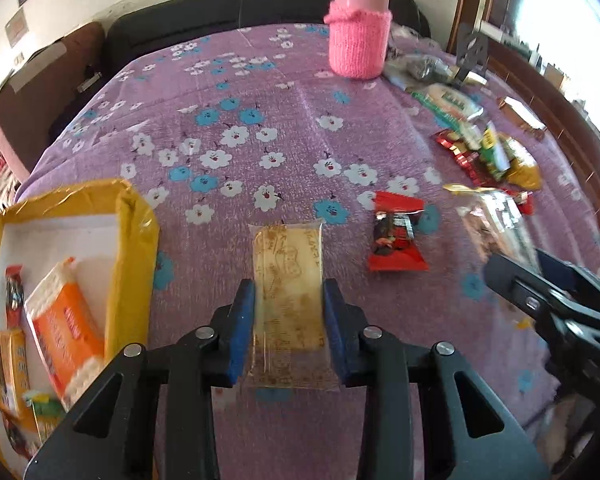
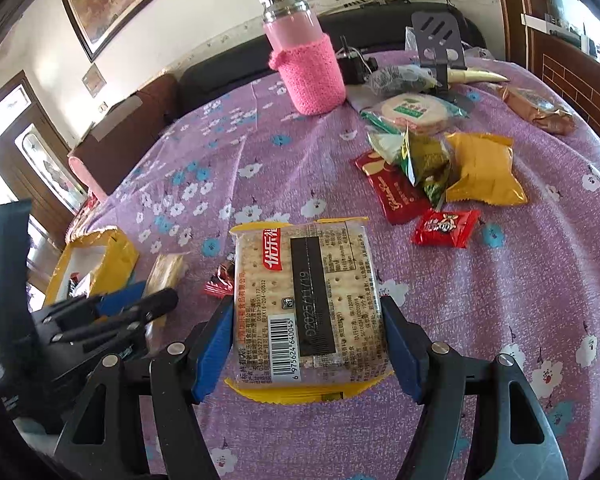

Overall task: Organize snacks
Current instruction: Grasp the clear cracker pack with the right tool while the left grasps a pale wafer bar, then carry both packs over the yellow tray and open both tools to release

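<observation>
My left gripper (image 1: pixel 288 292) is shut on a pale clear-wrapped cake (image 1: pixel 288 280), held just above the purple cloth. A yellow box (image 1: pixel 132 232) stands to its left with an orange packet (image 1: pixel 66 324) and other snacks inside. My right gripper (image 2: pixel 308 312) is shut on a yellow-edged cracker pack (image 2: pixel 306 300). In the right wrist view the left gripper (image 2: pixel 140 300) sits at the left with the cake (image 2: pixel 166 272), near the box (image 2: pixel 116 248). A red candy pack (image 1: pixel 396 236) lies right of the cake.
A pink sleeved bottle (image 2: pixel 306 64) stands at the back. A pile of snacks lies at the right: red wafer pack (image 2: pixel 396 196), green packet (image 2: pixel 424 160), yellow packet (image 2: pixel 484 168), small red packet (image 2: pixel 446 226), round cracker pack (image 2: pixel 414 110). A black stand (image 2: pixel 438 36) is behind.
</observation>
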A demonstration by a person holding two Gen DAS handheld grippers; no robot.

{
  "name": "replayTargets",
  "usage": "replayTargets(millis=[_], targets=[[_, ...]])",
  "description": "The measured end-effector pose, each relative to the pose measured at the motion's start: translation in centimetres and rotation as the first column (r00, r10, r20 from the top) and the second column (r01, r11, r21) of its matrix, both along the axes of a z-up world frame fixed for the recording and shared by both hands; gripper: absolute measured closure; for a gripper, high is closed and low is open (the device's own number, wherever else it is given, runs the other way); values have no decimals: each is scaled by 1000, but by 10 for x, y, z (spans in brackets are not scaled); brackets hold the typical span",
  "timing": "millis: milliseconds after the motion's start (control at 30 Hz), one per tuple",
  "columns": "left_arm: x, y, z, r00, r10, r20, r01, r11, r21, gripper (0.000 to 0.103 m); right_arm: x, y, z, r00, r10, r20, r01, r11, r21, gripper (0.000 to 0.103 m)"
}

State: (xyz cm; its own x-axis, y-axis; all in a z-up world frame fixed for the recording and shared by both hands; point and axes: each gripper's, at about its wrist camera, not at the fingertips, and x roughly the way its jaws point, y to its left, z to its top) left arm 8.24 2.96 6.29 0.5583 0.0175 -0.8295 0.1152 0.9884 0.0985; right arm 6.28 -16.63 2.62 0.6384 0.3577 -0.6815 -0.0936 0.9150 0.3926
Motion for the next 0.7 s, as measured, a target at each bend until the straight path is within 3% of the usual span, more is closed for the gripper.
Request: replayTargets(millis=[233, 433, 700], targets=[[-49, 14, 32, 999, -2, 47, 8, 993, -120, 72, -3, 1, 4, 1000, 3, 26, -3, 1000, 5, 32], [-92, 41, 52, 997, 43, 70, -25, 971, -236, 72, -11, 5, 9, 998, 9, 60, -9, 1000, 6, 32], [-139, 85, 68, 979, 147, 143, -101, 953, -287, 72, -16, 6, 13, 996, 5, 86, -6, 1000, 11, 32]])
